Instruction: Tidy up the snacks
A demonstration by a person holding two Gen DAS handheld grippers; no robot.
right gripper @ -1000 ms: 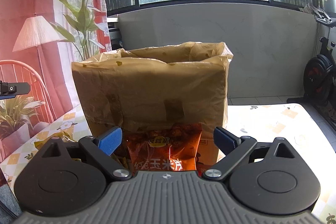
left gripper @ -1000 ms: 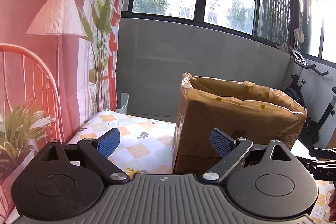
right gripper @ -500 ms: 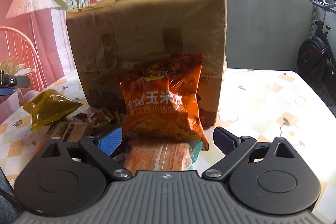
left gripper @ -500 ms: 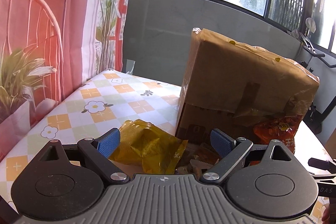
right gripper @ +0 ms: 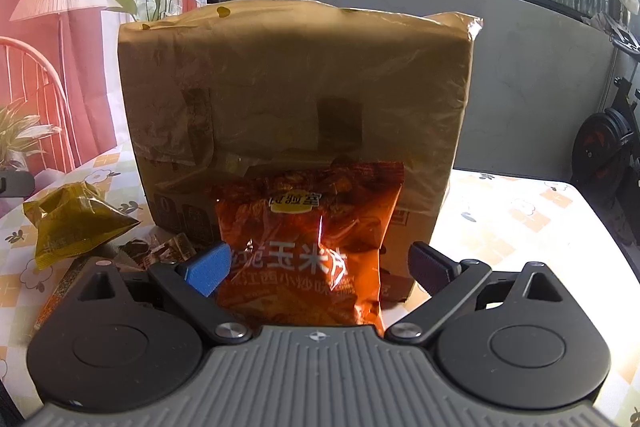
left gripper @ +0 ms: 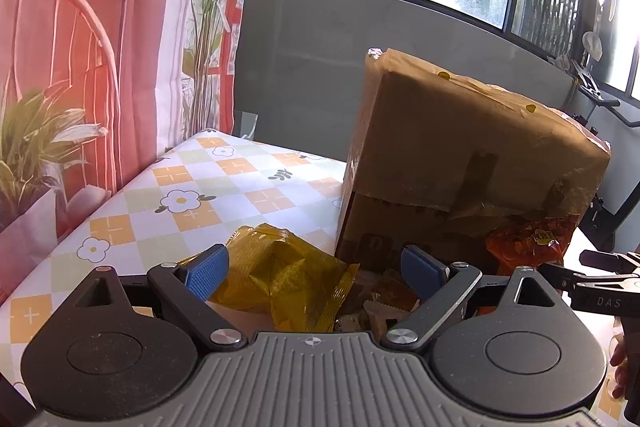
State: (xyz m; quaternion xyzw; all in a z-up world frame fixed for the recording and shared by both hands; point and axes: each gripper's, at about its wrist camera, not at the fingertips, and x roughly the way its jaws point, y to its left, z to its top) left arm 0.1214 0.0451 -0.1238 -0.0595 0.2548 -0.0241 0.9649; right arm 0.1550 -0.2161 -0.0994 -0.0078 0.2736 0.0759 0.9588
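Note:
A tall brown cardboard box (left gripper: 460, 171) wrapped in tape stands on the flowered tablecloth (left gripper: 208, 187); it also shows in the right wrist view (right gripper: 296, 95). A yellow snack bag (left gripper: 288, 279) lies between the fingers of my open left gripper (left gripper: 316, 271). An orange chip bag (right gripper: 308, 243) leans against the box, between the fingers of my open right gripper (right gripper: 320, 267). The orange bag (left gripper: 528, 243) and the yellow bag (right gripper: 72, 223) each show in the other view. Small brown snack packets (right gripper: 160, 251) lie between the two bags.
A printed red backdrop with a lamp and plants (left gripper: 100, 47) hangs at the left. An exercise bike (right gripper: 612, 147) stands at the right beyond the table. The right gripper's body (left gripper: 604, 287) shows at the right edge of the left wrist view.
Both grippers have come down and forward toward the snacks. The yellow bag now sits between the left fingers, the orange bag between the right fingers. Both stay open.

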